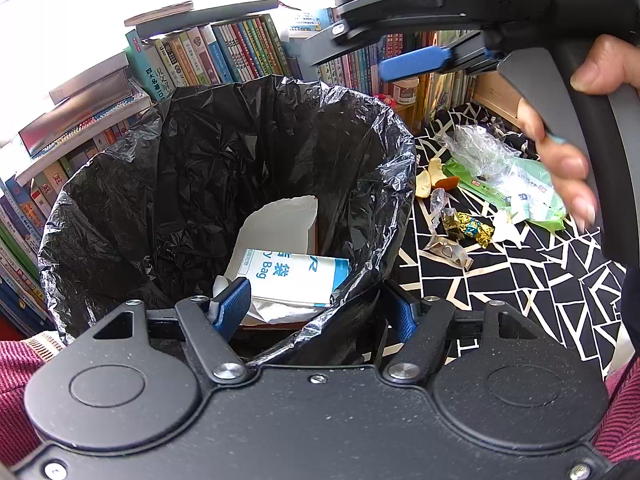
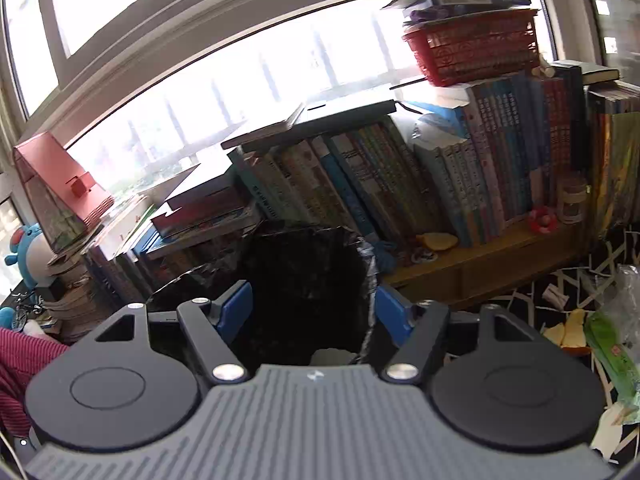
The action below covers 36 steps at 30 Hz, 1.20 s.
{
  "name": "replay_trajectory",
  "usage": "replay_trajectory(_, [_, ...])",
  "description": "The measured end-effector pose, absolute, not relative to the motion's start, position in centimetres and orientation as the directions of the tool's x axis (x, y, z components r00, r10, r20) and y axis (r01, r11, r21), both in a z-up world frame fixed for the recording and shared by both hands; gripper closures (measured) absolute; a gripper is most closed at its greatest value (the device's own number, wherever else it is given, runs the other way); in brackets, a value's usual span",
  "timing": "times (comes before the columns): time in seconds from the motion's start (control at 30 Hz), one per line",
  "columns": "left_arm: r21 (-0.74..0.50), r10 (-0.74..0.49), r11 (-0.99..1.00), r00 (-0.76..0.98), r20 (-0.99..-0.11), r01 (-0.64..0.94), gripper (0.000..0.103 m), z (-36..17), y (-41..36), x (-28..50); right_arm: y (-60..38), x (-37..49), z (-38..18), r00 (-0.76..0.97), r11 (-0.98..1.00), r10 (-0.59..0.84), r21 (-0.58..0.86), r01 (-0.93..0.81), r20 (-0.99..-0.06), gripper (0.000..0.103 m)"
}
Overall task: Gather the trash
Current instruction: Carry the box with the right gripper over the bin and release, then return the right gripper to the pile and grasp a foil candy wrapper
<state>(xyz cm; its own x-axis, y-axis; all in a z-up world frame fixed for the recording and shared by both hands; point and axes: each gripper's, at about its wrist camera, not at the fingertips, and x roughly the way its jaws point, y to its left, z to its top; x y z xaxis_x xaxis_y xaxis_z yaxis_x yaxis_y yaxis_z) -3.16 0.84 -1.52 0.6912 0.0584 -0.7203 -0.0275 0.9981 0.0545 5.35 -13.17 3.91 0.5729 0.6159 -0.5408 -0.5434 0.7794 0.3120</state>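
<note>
Black crinkled liner (image 1: 224, 152) fills my bin, holding a white-and-blue paper bag (image 1: 292, 280). My left claw (image 1: 316, 312) grips its rim; my right claw (image 2: 314, 304) hangs released above. Wrappers (image 1: 472, 228) litter the patterned bench (image 1: 520, 280).

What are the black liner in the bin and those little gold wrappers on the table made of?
The bin liner looks like thin, glossy black plastic film: it crinkles and catches the light. The gold wrappers look like crumpled metallic foil, shiny and creased, possibly foil-coated plastic.
</note>
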Motion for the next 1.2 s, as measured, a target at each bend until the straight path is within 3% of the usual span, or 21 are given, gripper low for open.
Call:
replay_trajectory(0.43, [0.05, 0.055, 0.998, 0.69, -0.722, -0.028, 0.035, -1.5, 0.9, -3.1, -16.7, 8.2, 2.5, 0.691, 0.918, 0.395, 0.229, -0.324, -0.606, 0.019])
replay_trajectory(0.8, [0.045, 0.051, 0.999, 0.689, -0.723, -0.026, 0.035, -1.6, 1.0, -3.1, -19.8, 11.0, -1.5, 0.674, 0.974, 0.225, 0.174, -0.143, -0.704, 0.017])
replay_trajectory(1.03, [0.035, 0.042, 0.999, 0.687, -0.725, -0.024, 0.035, -1.6, 1.4, -3.1, -23.7, 13.0, -4.6, 0.619, 0.99, 0.104, 0.143, 0.014, -0.778, 0.0])
replay_trajectory(1.2, [0.03, 0.038, 0.999, 0.686, -0.727, -0.024, 0.035, -1.6, 1.5, -3.0, -26.0, 13.9, -7.6, 0.538, 0.987, 0.042, 0.117, 0.106, -0.842, 0.0])
